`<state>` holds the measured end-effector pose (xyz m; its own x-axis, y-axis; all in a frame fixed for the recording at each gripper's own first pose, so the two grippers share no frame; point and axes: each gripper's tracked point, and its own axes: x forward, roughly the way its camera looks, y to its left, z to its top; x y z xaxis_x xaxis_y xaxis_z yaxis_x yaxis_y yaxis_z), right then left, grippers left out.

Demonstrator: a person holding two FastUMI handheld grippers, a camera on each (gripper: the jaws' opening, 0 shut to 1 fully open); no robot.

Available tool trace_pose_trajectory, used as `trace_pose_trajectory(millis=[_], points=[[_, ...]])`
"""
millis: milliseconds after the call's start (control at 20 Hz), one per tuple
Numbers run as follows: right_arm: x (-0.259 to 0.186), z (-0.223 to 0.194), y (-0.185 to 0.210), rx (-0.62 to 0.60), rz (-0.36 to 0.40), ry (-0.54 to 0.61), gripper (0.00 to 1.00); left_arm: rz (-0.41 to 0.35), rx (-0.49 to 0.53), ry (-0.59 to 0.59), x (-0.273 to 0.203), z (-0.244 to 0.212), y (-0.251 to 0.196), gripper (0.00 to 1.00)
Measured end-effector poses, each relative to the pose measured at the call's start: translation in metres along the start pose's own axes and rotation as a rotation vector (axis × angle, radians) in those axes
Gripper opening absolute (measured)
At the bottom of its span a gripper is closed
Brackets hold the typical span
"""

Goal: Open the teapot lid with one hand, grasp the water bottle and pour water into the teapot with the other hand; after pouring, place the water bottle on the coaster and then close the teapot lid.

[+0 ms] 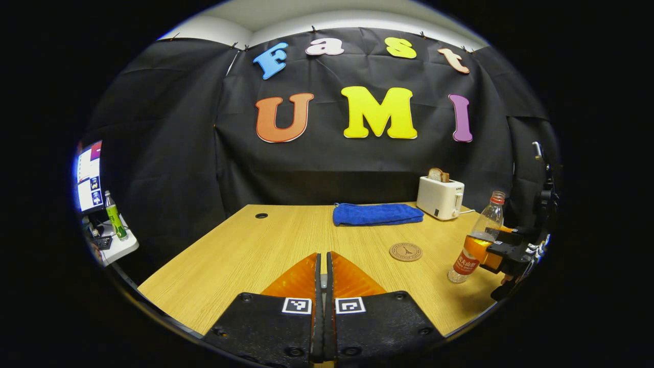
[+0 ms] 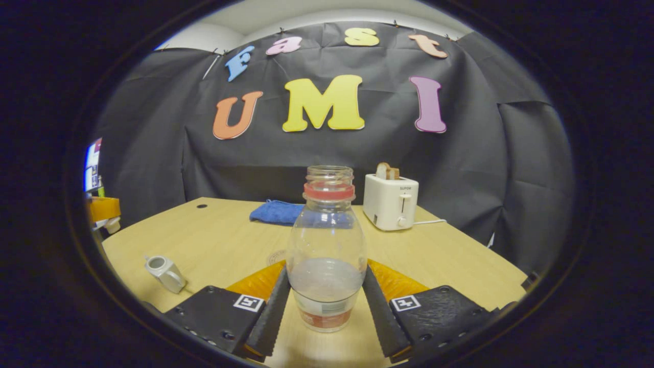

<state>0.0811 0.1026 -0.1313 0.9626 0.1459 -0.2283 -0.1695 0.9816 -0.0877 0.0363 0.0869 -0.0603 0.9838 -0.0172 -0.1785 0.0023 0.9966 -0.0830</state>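
My right gripper (image 2: pixel 327 301) is shut on the clear water bottle (image 2: pixel 327 245), one finger on each side of its lower body. The bottle has no cap, a red neck ring and a little water. In the left gripper view the water bottle (image 1: pixel 477 240) leans slightly, its base low over the table right of the round coaster (image 1: pixel 405 251). A small pale teapot (image 2: pixel 164 273) stands at the table's left with its top open. My left gripper (image 1: pixel 323 278) is shut, a thin grey piece between its fingers, apparently the lid's knob; the lid itself is hidden.
A folded blue towel (image 1: pixel 377 213) lies at the back of the wooden table (image 1: pixel 240 255). A white toaster (image 1: pixel 440 197) with a slice of bread stands at the back right. Off the table's left are a screen (image 1: pixel 89 176) and a green bottle (image 1: pixel 115 214).
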Motion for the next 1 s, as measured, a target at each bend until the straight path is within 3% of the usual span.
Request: trace_pose_trajectory(millis=[350,750,1000], points=[[-0.007,0.018,0.019,-0.200,-0.086,0.016,0.75,-0.004,-0.029,-0.016,-0.013,0.014,0.026,0.03],[-0.008,0.038,0.057,-0.553,-0.145,-0.017,0.75,-0.001,-0.095,-0.037,-0.022,0.022,0.061,0.03],[-0.012,0.044,0.095,-0.804,-0.161,-0.063,0.75,0.013,-0.021,-0.034,-0.023,0.022,0.071,0.03]])
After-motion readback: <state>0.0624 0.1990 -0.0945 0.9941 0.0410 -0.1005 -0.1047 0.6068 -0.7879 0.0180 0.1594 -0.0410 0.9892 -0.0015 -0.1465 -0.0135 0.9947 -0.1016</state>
